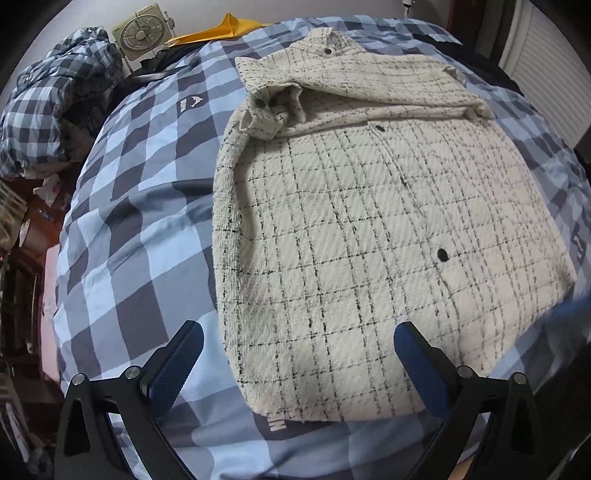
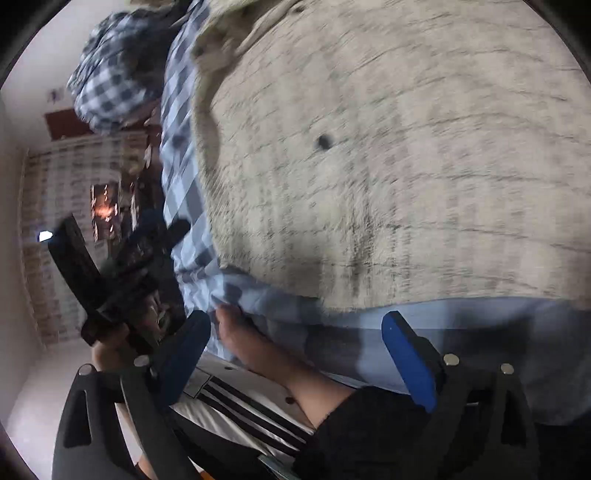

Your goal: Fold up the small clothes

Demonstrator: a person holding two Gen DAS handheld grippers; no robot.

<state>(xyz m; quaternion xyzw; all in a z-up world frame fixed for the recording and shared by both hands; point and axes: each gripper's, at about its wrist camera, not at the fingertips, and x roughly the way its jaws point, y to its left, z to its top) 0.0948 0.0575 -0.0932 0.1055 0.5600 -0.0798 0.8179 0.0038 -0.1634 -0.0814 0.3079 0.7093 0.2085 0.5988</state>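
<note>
Cream tweed jacket (image 1: 369, 221) with a black grid and dark buttons lies spread on the blue-and-grey checked bedcover (image 1: 140, 221), both grippers released above its near hem.

The left wrist view is sharp: the left gripper (image 1: 299, 347) hangs with its blue-padded jaws spread wide and empty, straddling the jacket's lower left corner without touching it; one sleeve is folded across the chest near the collar, and a small fan (image 1: 142, 31) and a crumpled checked quilt (image 1: 55, 92) sit at the far end of the bed. The right wrist view is blurred and rolled sideways: the right gripper (image 2: 299, 339) is likewise wide and empty over the hem, and only here do the person's knee (image 2: 266, 350) and the other gripper (image 2: 122, 266) in a hand appear.
</note>
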